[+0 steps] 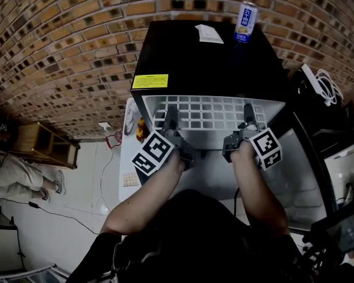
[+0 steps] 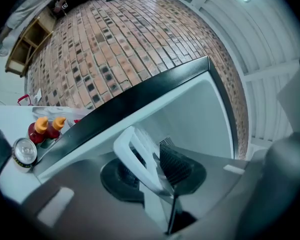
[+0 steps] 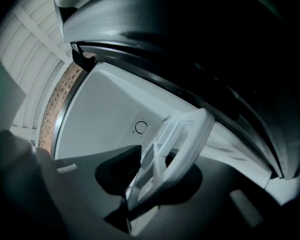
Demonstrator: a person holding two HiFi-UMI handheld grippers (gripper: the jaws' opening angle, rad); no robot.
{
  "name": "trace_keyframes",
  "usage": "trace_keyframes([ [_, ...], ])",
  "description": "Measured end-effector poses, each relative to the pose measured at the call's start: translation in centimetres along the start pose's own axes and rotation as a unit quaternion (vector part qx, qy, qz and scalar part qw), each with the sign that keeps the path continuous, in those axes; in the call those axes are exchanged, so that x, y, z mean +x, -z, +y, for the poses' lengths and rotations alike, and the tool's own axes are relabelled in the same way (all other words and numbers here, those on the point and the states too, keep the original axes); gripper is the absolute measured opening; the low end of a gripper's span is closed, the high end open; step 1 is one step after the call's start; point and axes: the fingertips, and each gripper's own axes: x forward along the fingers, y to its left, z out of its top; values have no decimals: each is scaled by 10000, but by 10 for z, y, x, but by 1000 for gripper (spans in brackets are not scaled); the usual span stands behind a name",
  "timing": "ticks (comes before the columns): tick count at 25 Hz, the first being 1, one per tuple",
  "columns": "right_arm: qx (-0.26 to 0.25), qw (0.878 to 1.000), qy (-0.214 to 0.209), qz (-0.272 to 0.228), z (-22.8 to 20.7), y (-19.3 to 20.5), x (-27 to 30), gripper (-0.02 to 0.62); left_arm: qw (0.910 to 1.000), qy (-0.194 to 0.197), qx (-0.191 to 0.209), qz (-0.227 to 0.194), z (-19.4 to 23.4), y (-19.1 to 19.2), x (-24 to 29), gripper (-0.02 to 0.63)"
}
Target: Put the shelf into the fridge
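Head view, centre: the white grid shelf (image 1: 209, 114) sits in the open mouth of the black fridge (image 1: 194, 58). Its rear edge is under the fridge top and its front rim is outside. The left tongs (image 1: 171, 119) and right tongs (image 1: 248, 118) are each clamped on that front rim, 1 near each corner. A can (image 1: 245, 21) stands on the fridge top, upper right. Judged progress: insertion is begun but not finished. The shelf remains to be pushed fully home, seated and released.
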Motion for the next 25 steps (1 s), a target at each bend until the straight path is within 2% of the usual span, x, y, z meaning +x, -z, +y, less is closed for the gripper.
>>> trace_keyframes([
  [7,-122,9999,-9,-66,2,-1,11,117,9978,-57,456,-469,-1,-10,9,89],
  [10,-130,9999,1,-76,1,-1,10,116,9977,-38,460,-506,0,-9,10,95],
  [15,-111,9999,-7,-94,1,-2,11,115,9991,225,181,-307,-3,-2,18,101],
  [25,56,10000,14,-13,-1,-1,21,109,9974,458,-356,-431,0,-4,28,94],
])
